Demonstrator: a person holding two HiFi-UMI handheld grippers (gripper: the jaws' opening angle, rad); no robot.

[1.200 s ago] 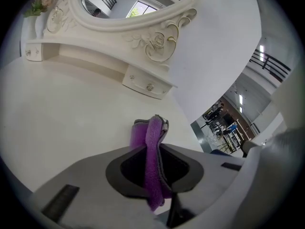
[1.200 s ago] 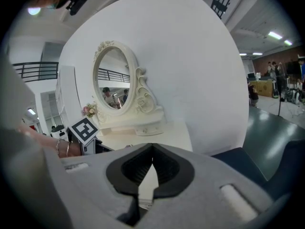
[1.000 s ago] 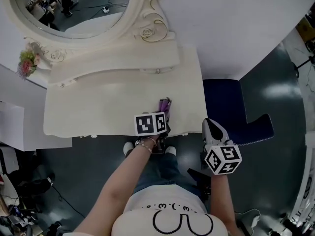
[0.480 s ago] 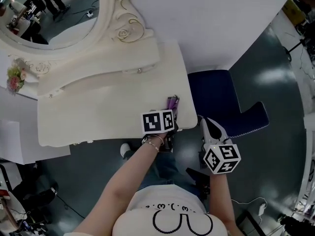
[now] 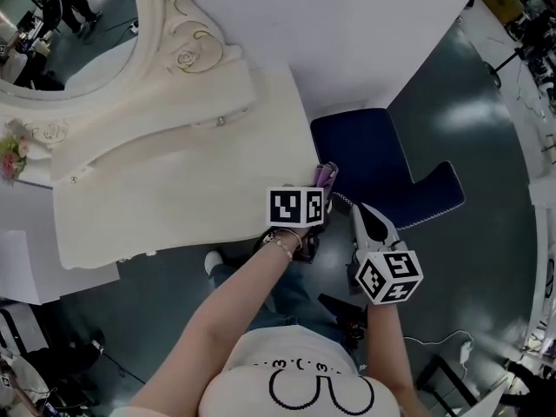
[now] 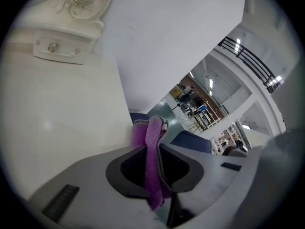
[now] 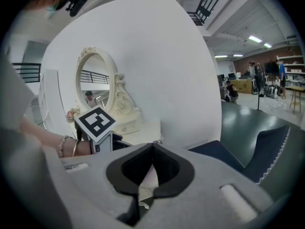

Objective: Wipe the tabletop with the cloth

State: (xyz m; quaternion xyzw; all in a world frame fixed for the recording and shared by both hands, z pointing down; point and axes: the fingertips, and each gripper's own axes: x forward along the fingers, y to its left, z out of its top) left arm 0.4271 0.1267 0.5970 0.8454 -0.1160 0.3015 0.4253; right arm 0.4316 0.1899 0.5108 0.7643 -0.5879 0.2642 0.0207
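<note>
The cream dressing tabletop (image 5: 174,189) fills the left of the head view. My left gripper (image 5: 323,182) is at the table's right front corner, shut on a purple cloth (image 5: 327,175) that sticks out past the jaw tips. In the left gripper view the cloth (image 6: 153,156) is pinched upright between the jaws, with the tabletop (image 6: 52,128) to the left and its right edge just ahead. My right gripper (image 5: 360,212) hangs off the table over the floor, jaws shut and holding nothing (image 7: 152,146).
A dark blue chair (image 5: 373,159) stands right beside the table's right edge. An oval mirror (image 5: 61,24) in a carved frame and a raised shelf with small knobs (image 6: 52,46) lie at the back. Pink flowers (image 5: 10,156) sit far left. Grey floor lies to the right.
My left gripper has slid the cloth rightward along the front of the tabletop to its right corner. The right gripper has stayed beside the chair.
</note>
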